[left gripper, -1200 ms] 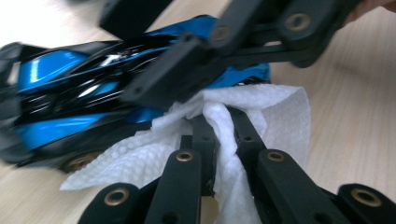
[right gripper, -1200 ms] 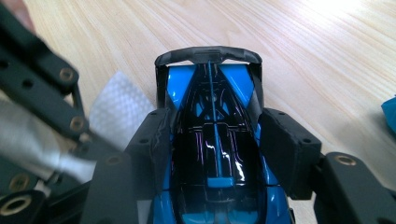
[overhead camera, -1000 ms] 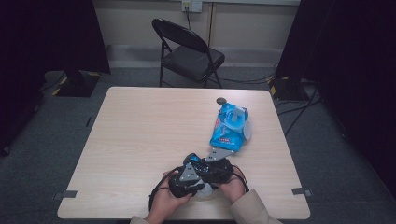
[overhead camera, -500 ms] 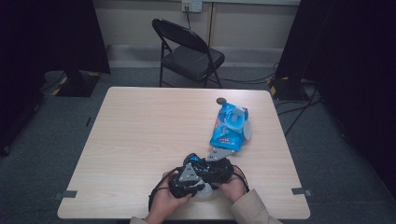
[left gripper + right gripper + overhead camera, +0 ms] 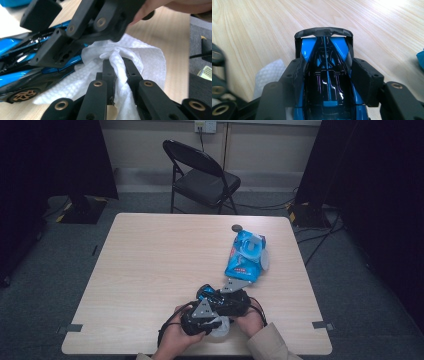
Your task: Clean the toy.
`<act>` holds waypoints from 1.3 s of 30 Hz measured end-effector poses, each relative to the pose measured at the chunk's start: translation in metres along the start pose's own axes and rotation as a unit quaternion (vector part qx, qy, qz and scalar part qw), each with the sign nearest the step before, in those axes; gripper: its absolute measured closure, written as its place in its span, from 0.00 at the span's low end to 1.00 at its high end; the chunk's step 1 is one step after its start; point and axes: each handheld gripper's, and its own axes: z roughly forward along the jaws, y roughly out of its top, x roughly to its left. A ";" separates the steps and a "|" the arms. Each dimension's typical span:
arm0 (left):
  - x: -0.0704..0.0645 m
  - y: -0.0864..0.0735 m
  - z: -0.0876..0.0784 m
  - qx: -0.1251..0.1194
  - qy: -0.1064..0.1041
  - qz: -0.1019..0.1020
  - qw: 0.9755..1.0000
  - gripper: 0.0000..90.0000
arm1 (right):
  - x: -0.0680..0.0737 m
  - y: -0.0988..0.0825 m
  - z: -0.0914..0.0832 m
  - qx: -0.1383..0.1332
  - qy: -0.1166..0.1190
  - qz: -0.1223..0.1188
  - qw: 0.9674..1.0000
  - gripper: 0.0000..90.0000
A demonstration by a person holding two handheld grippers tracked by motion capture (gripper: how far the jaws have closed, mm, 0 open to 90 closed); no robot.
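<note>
Right hand-held gripper [image 5: 327, 82] was clamped across the blue toy car [image 5: 327, 75], one jaw on each flank, the car's rear wing pointing away from it; left hand-held gripper [image 5: 117, 72] was clenched on a bunched white wipe [image 5: 120, 82], wad just beside the car's side, under the right one's jaws; versus a second earlier, nothing had shifted, both hands holding place at the near counter [image 5: 150, 270] edge; likely wiping was mid-pause or just starting; blue wipes pack [image 5: 245, 257] lay ahead of them, well apart.
</note>
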 end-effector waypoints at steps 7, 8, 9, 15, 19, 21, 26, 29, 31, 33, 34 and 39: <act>0.005 -0.004 -0.018 0.004 0.015 0.004 1.000 0.89 | 0.000 0.000 0.000 0.000 -0.002 0.002 1.000 0.49; 0.007 -0.006 -0.020 0.006 0.018 0.004 1.000 0.90 | 0.001 0.000 -0.001 0.002 -0.004 0.002 1.000 0.49; 0.008 -0.008 -0.023 0.008 0.020 0.003 1.000 0.90 | 0.001 0.000 -0.001 0.002 -0.004 0.002 1.000 0.49; 0.017 -0.022 -0.035 0.014 0.033 -0.005 0.999 0.89 | 0.001 0.000 -0.002 0.004 -0.005 0.006 1.000 0.48; 0.022 -0.028 -0.039 0.016 0.041 -0.012 0.999 0.86 | 0.001 0.001 -0.003 0.003 -0.001 0.008 1.000 0.48; 0.024 -0.029 -0.041 0.013 0.045 -0.012 0.999 0.82 | 0.003 0.004 -0.007 -0.003 0.004 0.006 1.000 0.46; 0.030 -0.035 -0.048 0.010 0.061 -0.016 0.998 0.65 | 0.007 0.009 -0.012 -0.013 0.010 -0.003 1.000 0.44; 0.035 -0.040 -0.054 0.008 0.061 -0.027 0.998 0.52 | 0.012 0.013 -0.016 -0.020 0.024 -0.011 0.999 0.42; 0.037 -0.040 -0.057 0.002 0.062 -0.026 0.998 0.44 | 0.013 0.014 -0.016 -0.024 0.029 -0.012 0.999 0.41; 0.039 -0.040 -0.061 -0.005 0.058 -0.025 0.998 0.38 | 0.017 0.016 -0.016 -0.025 0.038 -0.017 0.999 0.39; 0.041 -0.039 -0.066 -0.007 0.057 -0.032 0.998 0.36 | 0.021 0.017 -0.014 -0.027 0.052 -0.020 0.998 0.39; 0.045 -0.039 -0.076 -0.014 0.063 -0.035 0.997 0.33 | 0.033 0.021 -0.011 -0.029 0.081 -0.031 0.996 0.39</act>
